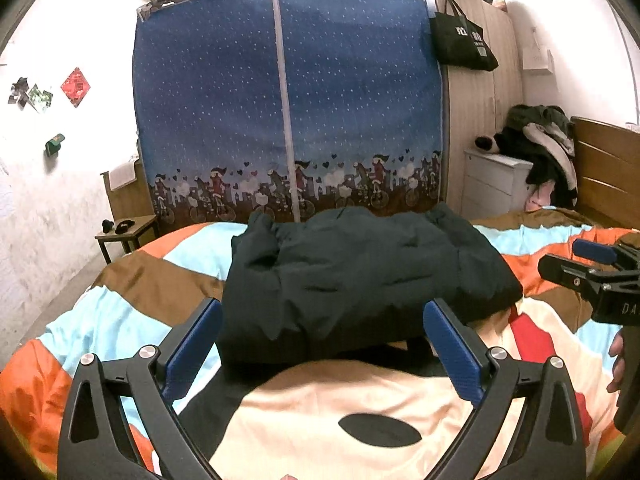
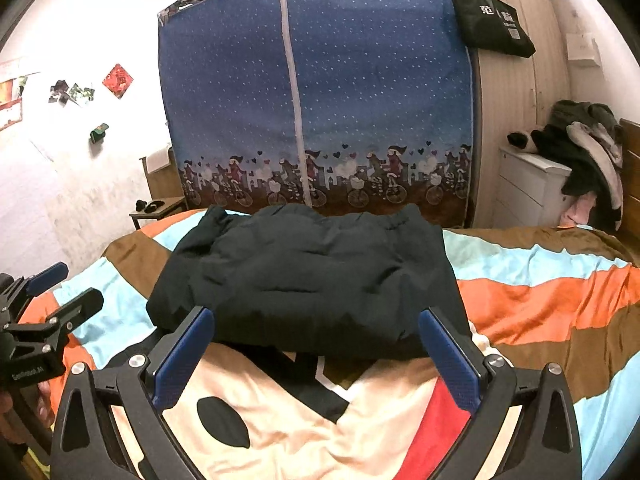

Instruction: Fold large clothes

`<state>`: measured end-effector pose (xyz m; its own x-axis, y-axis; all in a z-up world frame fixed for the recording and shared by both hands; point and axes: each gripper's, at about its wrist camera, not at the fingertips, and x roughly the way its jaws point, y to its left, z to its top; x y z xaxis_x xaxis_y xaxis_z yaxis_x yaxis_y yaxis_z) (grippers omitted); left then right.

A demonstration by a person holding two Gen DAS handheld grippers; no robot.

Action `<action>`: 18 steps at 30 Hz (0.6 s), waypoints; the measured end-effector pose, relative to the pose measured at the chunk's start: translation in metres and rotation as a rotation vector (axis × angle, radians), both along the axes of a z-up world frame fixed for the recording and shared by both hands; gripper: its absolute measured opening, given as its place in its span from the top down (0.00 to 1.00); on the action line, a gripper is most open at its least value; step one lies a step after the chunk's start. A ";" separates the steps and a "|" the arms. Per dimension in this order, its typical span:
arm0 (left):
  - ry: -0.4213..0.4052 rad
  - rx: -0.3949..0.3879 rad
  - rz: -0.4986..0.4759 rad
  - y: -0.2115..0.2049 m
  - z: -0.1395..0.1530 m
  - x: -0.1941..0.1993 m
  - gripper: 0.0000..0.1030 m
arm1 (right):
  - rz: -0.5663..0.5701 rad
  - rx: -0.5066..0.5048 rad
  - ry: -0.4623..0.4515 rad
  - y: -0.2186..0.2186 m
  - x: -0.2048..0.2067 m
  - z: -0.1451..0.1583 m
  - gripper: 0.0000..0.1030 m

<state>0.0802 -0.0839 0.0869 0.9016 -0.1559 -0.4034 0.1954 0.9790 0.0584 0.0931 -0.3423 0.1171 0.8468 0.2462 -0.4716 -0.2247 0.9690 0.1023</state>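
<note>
left gripper (image 1: 323,316) jaws wide apart, empty, just short of dark folded jacket (image 1: 360,276) lying mid striped bedspread (image 1: 160,280), right gripper (image 2: 314,326) likewise spread, empty, black tote bag (image 2: 494,24) above-right of jacket, white print too small to read

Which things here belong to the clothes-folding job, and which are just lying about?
Part of the job:
dark jacket, folded on the bed
left gripper, open
right gripper, open
striped bedcover

Just lying about:
blue wardrobe
black bag
clothes pile
small table
</note>
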 end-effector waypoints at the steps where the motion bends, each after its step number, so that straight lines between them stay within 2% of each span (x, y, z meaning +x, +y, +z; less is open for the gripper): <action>1: 0.004 0.006 0.000 -0.001 -0.003 -0.002 0.05 | 0.000 -0.001 0.002 0.000 -0.003 -0.002 0.00; 5: 0.032 0.014 -0.004 -0.003 -0.017 -0.008 0.05 | 0.003 -0.013 0.019 0.000 -0.011 -0.014 0.00; 13: 0.070 0.038 -0.008 -0.001 -0.040 -0.017 0.05 | -0.005 -0.005 0.113 -0.002 -0.023 -0.047 0.00; 18: 0.100 0.043 -0.010 -0.001 -0.051 -0.020 0.05 | 0.000 -0.004 0.142 -0.003 -0.026 -0.056 0.00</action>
